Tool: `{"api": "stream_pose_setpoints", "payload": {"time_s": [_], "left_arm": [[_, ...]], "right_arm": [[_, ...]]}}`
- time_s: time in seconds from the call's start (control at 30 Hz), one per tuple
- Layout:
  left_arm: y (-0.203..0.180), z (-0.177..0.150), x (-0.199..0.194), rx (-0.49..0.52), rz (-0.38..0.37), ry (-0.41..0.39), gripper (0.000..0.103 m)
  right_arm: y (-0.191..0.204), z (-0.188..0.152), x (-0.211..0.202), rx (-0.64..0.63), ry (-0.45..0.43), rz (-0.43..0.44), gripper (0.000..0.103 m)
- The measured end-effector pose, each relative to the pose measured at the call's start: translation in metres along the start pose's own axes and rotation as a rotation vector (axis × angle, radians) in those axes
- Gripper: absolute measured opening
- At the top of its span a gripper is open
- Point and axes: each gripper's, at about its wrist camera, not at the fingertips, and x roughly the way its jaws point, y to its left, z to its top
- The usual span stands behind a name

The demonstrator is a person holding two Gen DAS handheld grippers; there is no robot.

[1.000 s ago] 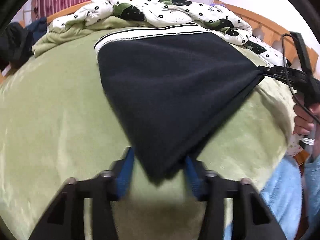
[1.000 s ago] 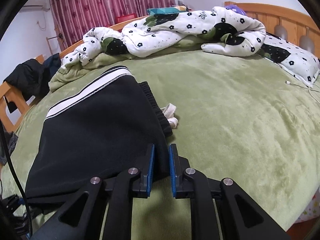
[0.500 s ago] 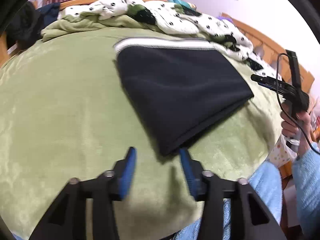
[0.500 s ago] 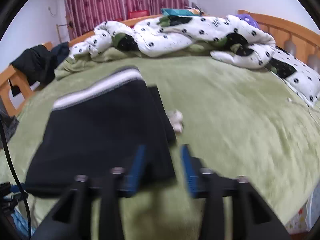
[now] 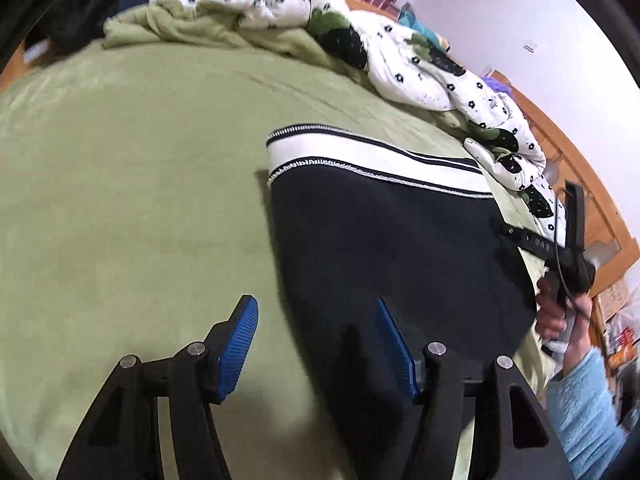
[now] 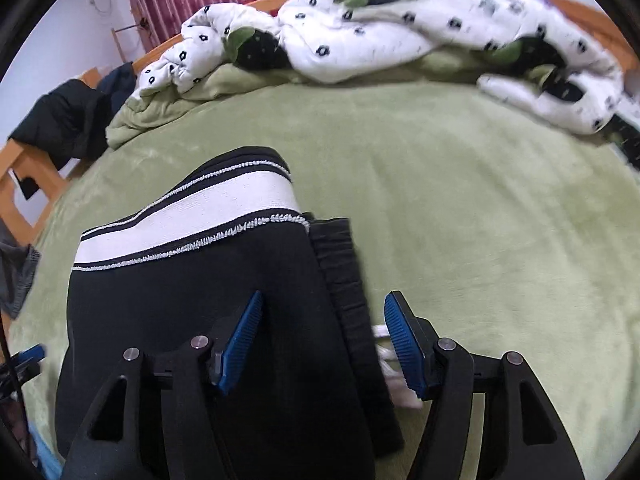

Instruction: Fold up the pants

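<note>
Two sets of tongs, both spread wide with nothing between their blue pads. My left tongs (image 5: 318,344) hover low over the near-left corner of the pants (image 5: 384,248), one pad above the green bedspread (image 5: 132,184), the other above black cloth. My right tongs (image 6: 324,340) hang over the opposite side of the pants (image 6: 192,304), straddling the gathered black waistband (image 6: 340,264) where it juts out from under the top layer.

The pants lie folded into a flat dark block on the bed, toward its near edge. From my left wrist view the long axis runs away from me, with the white striped band (image 5: 360,160) at the far end pointing toward the heaped white quilt with black flowers (image 5: 420,72). From my right wrist view that same white band (image 6: 188,224) crosses the far end of the block.

A bit of white cord (image 6: 394,364) peeks out beside the waistband, mostly hidden behind my right pad, so I cannot tell how it lies. The near end of the pants is covered by the tong bodies in both views. In the left view my right hand (image 5: 554,312) and its tongs (image 5: 500,232) show at the frame's edge; the tips merge with the black cloth. The quilt is smeared by motion in the right view.
</note>
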Motion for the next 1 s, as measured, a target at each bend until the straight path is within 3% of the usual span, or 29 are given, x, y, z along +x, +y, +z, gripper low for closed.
{"api": "stream_pose_setpoints", "payload": {"time_s": [0.13, 0.2, 0.33, 0.4, 0.47, 0.53, 0.6, 0.67, 0.8, 0.9, 1.0], "left_arm": [[0.006, 0.007, 0.044, -0.034, -0.045, 0.086, 0.058], [0.01, 0.005, 0.059, -0.069, -0.092, 0.086, 0.059], [0.009, 0.007, 0.064, -0.096, -0.125, 0.063, 0.054], [0.009, 0.01, 0.065, -0.111, -0.137, 0.066, 0.045], [0.006, 0.014, 0.063, -0.116, -0.143, 0.063, 0.026], [0.003, 0.017, 0.056, -0.118, -0.133, 0.043, 0.018], [0.0, 0.024, 0.046, -0.111, -0.134, 0.014, 0.014], [-0.002, 0.032, 0.03, -0.09, -0.167, -0.012, 0.013], [0.003, 0.043, 0.007, -0.08, -0.206, -0.044, 0.012], [0.021, 0.045, -0.023, -0.079, -0.183, -0.103, 0.012], [0.055, 0.045, -0.065, -0.072, -0.095, -0.149, 0.012]], "right_arm": [[-0.001, -0.002, 0.007, -0.003, 0.011, 0.015, 0.06], [0.003, -0.002, 0.013, -0.016, 0.03, 0.026, 0.06], [-0.016, 0.004, 0.022, 0.052, 0.137, 0.175, 0.061], [-0.023, 0.003, 0.023, 0.061, 0.17, 0.223, 0.06], [-0.014, 0.0, 0.02, 0.043, 0.151, 0.18, 0.059], [-0.002, 0.0, 0.01, 0.029, 0.113, 0.118, 0.052], [0.005, 0.001, -0.007, 0.025, 0.07, 0.084, 0.032], [0.006, 0.001, -0.027, 0.083, 0.031, 0.122, 0.024], [0.031, -0.005, -0.053, 0.113, -0.002, 0.086, 0.019], [0.057, -0.012, -0.068, 0.136, -0.017, 0.148, 0.018], [0.097, -0.019, -0.072, 0.129, -0.015, 0.255, 0.018]]}}
